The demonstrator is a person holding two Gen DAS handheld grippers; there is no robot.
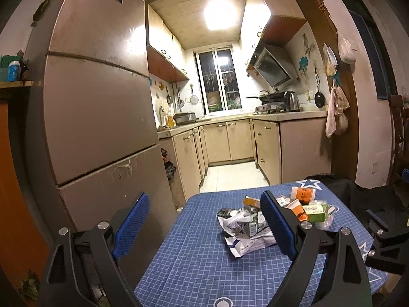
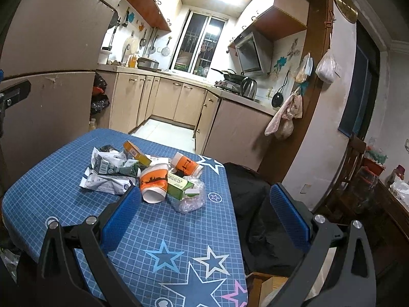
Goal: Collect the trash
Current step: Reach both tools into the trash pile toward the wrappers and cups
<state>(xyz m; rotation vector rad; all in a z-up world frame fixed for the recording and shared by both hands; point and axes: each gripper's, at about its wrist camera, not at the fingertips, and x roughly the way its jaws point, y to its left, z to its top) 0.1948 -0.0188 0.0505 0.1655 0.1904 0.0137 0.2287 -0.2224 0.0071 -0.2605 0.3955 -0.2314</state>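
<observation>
Several light, crushable items, an orange-printed paper cup (image 2: 153, 183) among them, heaped on blue gridded worktop (image 2: 64, 199) ahead of both released hand-held grippers (image 1: 204, 223) (image 2: 212, 209); pinch cup rim.

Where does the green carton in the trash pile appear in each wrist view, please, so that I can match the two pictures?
Left wrist view: the green carton lies at the right end of the trash pile, just right of the gripper's right finger, below an orange paper cup.
Right wrist view: the green carton lies centre-left, on crumpled clear plastic, right of the nearest orange cup.
Shared landmark: the steel kettle on the counter.
</observation>
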